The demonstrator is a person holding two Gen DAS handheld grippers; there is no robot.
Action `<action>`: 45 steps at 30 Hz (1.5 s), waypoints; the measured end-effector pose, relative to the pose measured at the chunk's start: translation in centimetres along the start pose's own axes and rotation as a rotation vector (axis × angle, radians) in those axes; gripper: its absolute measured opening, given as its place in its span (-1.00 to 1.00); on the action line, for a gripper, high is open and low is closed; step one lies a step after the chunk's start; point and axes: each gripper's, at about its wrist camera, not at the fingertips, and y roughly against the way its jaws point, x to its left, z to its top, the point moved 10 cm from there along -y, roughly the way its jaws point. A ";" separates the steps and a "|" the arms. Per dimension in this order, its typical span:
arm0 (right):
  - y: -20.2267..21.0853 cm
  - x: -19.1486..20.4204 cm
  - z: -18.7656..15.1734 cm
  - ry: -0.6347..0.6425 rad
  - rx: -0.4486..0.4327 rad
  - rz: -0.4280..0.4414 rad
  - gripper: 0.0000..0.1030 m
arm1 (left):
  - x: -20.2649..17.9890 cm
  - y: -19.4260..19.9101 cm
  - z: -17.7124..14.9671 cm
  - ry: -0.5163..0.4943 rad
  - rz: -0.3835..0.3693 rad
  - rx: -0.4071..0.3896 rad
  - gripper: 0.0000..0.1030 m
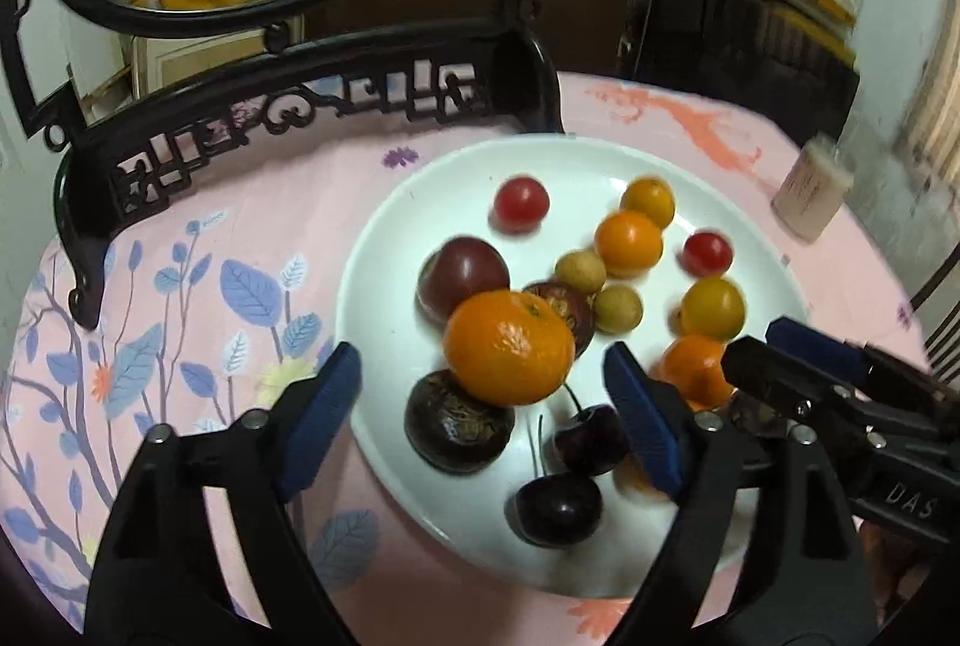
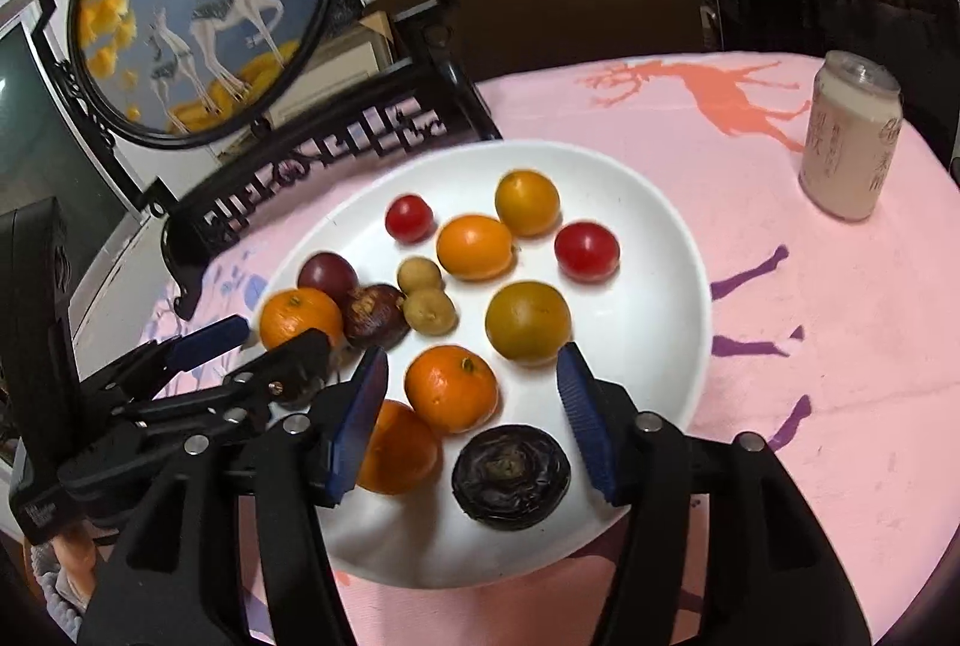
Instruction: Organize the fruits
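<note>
A white plate (image 1: 390,256) (image 2: 660,286) holds several fruits: tangerines, red and yellow cherry tomatoes, longans, dark mangosteens and cherries (image 1: 561,505). My left gripper (image 1: 489,406) (image 2: 279,337) is open over the plate's left side. A tangerine (image 1: 510,346) (image 2: 300,316) lies between its blue pads, and neither pad touches it. My right gripper (image 2: 474,400) (image 1: 759,346) is open over the plate's near side, around another tangerine (image 2: 450,388) without pressing it. A mangosteen (image 2: 510,475) lies just below that one.
A round deer picture in a black carved stand (image 1: 288,106) (image 2: 204,4) rises behind the plate at the back left. A pale drink can (image 1: 810,190) (image 2: 852,148) stands at the right on the pink tablecloth (image 2: 810,316). The two grippers are close together.
</note>
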 end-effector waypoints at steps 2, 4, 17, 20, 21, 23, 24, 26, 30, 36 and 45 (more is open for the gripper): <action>0.8 0.3 0.3 -0.001 -0.021 0.000 0.20 | 0.3 0.8 0.5 0.021 -0.002 -0.026 0.73; 1.5 0.6 0.6 -0.007 -0.043 0.004 0.22 | 0.7 1.9 1.0 0.042 -0.004 -0.054 0.91; 6.3 0.4 -2.0 -0.047 -0.087 -0.064 0.47 | -1.4 8.4 -0.1 -0.089 0.171 -0.187 0.92; 8.1 -0.2 -4.3 -0.023 -0.116 -0.114 0.59 | -2.1 10.2 -2.9 -0.122 0.184 -0.211 0.96; 8.5 -0.5 -5.1 -0.018 -0.123 -0.133 0.63 | -2.2 10.5 -4.0 -0.131 0.194 -0.213 0.96; 9.4 -1.0 -7.4 0.016 -0.120 -0.184 0.63 | -2.2 10.7 -6.1 -0.155 0.212 -0.189 0.96; 9.6 -1.1 -8.0 0.023 -0.121 -0.197 0.63 | -2.3 10.8 -7.2 -0.163 0.213 -0.169 0.96; 10.4 -1.1 -9.9 0.040 -0.122 -0.215 0.63 | -2.2 10.9 -9.2 -0.160 0.206 -0.124 0.96; 11.4 -0.1 -12.4 0.090 -0.120 -0.221 0.83 | -2.1 12.4 -11.1 -0.128 0.171 -0.111 0.96; 13.2 1.8 -12.3 0.184 -0.202 -0.262 0.97 | -1.6 14.6 -10.5 -0.079 0.154 -0.168 0.96; 12.5 1.6 -12.7 0.139 -0.165 -0.224 0.97 | -2.2 14.6 -10.7 -0.120 0.195 -0.144 0.96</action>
